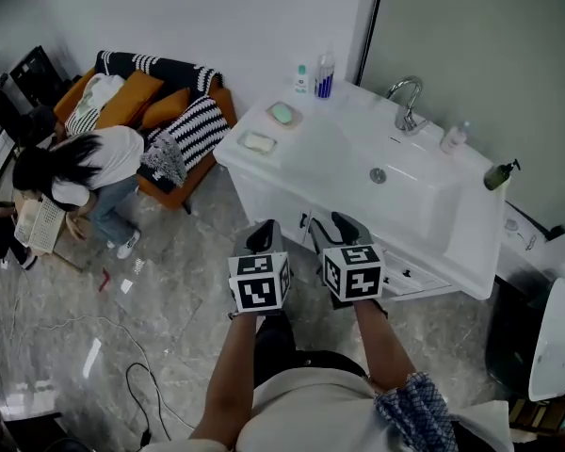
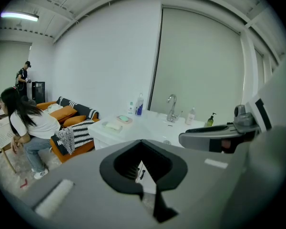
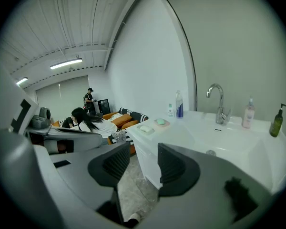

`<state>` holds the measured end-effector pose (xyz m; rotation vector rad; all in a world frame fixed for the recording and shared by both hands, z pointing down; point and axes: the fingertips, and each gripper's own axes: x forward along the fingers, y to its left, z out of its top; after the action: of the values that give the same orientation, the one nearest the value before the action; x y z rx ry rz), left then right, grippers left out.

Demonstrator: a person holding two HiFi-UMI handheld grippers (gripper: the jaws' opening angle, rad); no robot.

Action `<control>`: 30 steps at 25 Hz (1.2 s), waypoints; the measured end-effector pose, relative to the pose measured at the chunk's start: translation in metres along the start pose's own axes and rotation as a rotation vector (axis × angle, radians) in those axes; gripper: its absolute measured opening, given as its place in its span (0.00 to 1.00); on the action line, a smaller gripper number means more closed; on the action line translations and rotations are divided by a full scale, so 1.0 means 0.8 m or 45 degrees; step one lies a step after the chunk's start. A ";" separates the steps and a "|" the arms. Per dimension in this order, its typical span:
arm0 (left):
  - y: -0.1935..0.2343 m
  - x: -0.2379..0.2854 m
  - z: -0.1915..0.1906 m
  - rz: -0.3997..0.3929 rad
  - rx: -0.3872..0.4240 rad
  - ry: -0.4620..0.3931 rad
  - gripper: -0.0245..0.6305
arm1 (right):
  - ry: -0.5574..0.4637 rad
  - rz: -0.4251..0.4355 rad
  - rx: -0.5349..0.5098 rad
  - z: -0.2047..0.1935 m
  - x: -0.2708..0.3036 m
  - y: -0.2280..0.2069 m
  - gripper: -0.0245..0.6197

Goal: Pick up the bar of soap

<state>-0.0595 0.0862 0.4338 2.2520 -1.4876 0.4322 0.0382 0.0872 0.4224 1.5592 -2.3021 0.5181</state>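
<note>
**Two bars, neither reached yet**

Green soap sits on a dish, upper centre of the head view, at the left end of the counter. A pale bar lies in its own dish, closer to the counter edge. The task doesn't say which, so a wrong pick is possible.

Right gripper is spread and empty. Left gripper has its tips together and is empty. Both are well apart from the bars.

Risks:
- slick soap squirting out of a hard pinch
- a dish dragged off the edge
- bottles behind getting knocked
</note>
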 end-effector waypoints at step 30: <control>0.135 0.143 0.086 -0.116 0.012 0.040 0.05 | -0.025 -0.192 0.052 0.088 0.169 -0.015 0.31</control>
<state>-0.1127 -0.0762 0.4447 2.2987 -1.3642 0.4461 -0.0029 -0.0603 0.4225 1.7477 -2.1782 0.5165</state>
